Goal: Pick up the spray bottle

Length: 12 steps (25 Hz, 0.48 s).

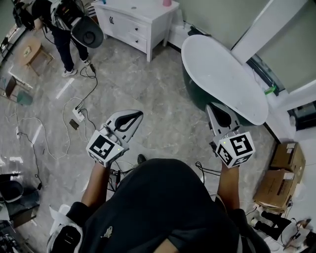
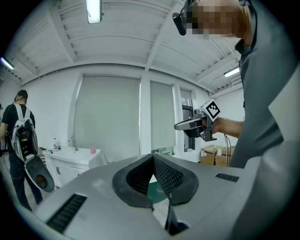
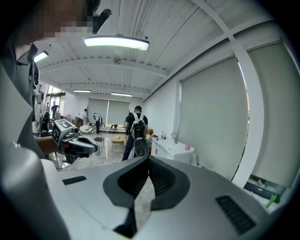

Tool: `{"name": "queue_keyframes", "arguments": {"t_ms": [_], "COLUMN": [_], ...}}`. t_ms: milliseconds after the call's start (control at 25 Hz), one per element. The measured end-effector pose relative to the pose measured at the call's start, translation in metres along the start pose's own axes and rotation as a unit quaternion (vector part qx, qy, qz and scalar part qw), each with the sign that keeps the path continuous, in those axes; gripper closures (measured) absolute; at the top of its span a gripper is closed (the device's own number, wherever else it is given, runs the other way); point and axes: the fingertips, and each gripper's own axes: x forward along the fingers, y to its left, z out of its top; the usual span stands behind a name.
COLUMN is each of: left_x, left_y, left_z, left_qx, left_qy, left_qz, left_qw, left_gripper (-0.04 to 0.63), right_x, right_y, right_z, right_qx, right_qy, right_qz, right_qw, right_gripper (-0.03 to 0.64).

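No spray bottle can be told for sure. A small green object point(image 1: 270, 90) lies on the window ledge at the right, also seen as the green object point(image 3: 271, 200) and the green object point(image 2: 171, 153). A pink bottle point(image 1: 167, 2) stands on the white cabinet point(image 1: 129, 15); it shows as the pink bottle point(image 2: 93, 149) and the pink bottle point(image 3: 187, 146). My left gripper point(image 1: 139, 114) point(image 2: 153, 157) hangs over the floor, shut and empty. My right gripper point(image 1: 209, 106) point(image 3: 148, 158), near the white oval tub point(image 1: 222, 74), is shut with nothing in it.
A person with a backpack point(image 1: 66, 24) stands at the far left by the cabinet. Cables and a power strip point(image 1: 78, 114) lie on the marble floor. Cardboard boxes point(image 1: 279, 178) sit at the right. A small wooden table point(image 1: 30, 49) stands far left.
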Motion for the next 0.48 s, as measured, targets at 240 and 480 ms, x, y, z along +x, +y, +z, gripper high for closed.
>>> {"name": "queue_keyframes", "arguments": {"t_ms": [240,480], "left_x": [-0.022,-0.014], "left_y": [0.032,0.055], "left_z": [-0.007,-0.016], "left_qx": [0.003,0.001], "left_qy": [-0.004,0.000], "left_qz": [0.006,0.018], "left_qw": [1.0000,0.9998], "left_gripper": [0.592,0.592], "right_x": [0.027,0.050], "right_y": [0.018,0.016], "right_z": [0.013,0.015], "right_qx": [-0.006,-0.012], "right_qy": [0.000,0.005], "right_qz": [-0.002,0.018], "right_qw": [1.000,1.000], "right_gripper": [0.609,0.609]}}
